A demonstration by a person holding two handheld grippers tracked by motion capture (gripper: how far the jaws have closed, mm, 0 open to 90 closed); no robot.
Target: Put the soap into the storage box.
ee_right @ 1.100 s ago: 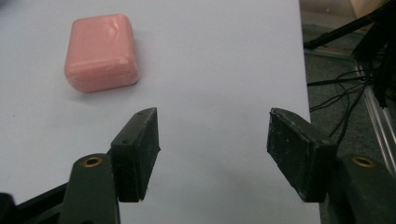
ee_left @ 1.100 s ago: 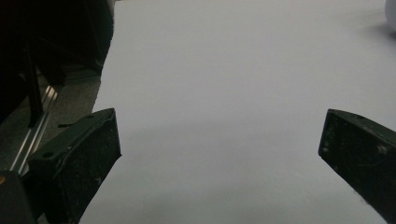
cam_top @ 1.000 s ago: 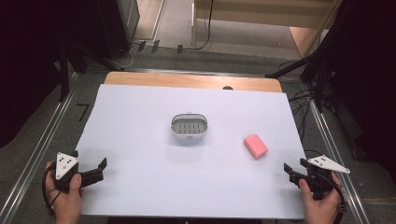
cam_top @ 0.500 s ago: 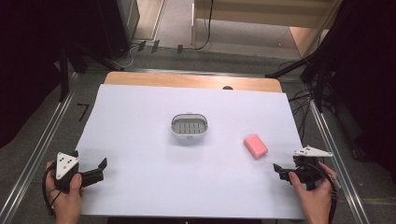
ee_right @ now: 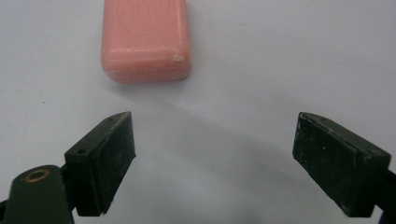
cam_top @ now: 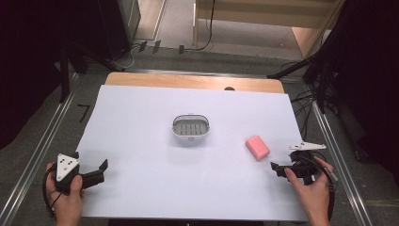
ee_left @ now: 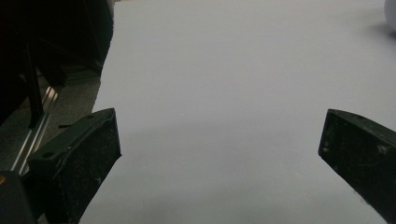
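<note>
A pink bar of soap [cam_top: 258,147] lies on the white sheet [cam_top: 141,141], right of centre. My right gripper [cam_top: 277,168] sits just to its right near the front edge and points at it. In the right gripper view the soap [ee_right: 146,39] lies a short way ahead of the right gripper [ee_right: 215,135], left of its midline. Its jaws have just been opening and stand open with nothing between them. A grey slotted soap dish [cam_top: 190,128] stands at the sheet's centre. My left gripper [cam_top: 100,172] rests open at the front left; in its own view the left gripper [ee_left: 219,135] spans bare sheet.
The table's wooden far edge [cam_top: 188,81] shows beyond the sheet. Metal rails [cam_top: 37,155] run along both sides on the floor. Cables [cam_top: 306,101] lie at the back right. An edge of the dish [ee_left: 391,11] shows in the left gripper view's top right corner.
My right gripper has moved left toward the pink soap and its jaws have spread wider. The left hand has stayed put.
</note>
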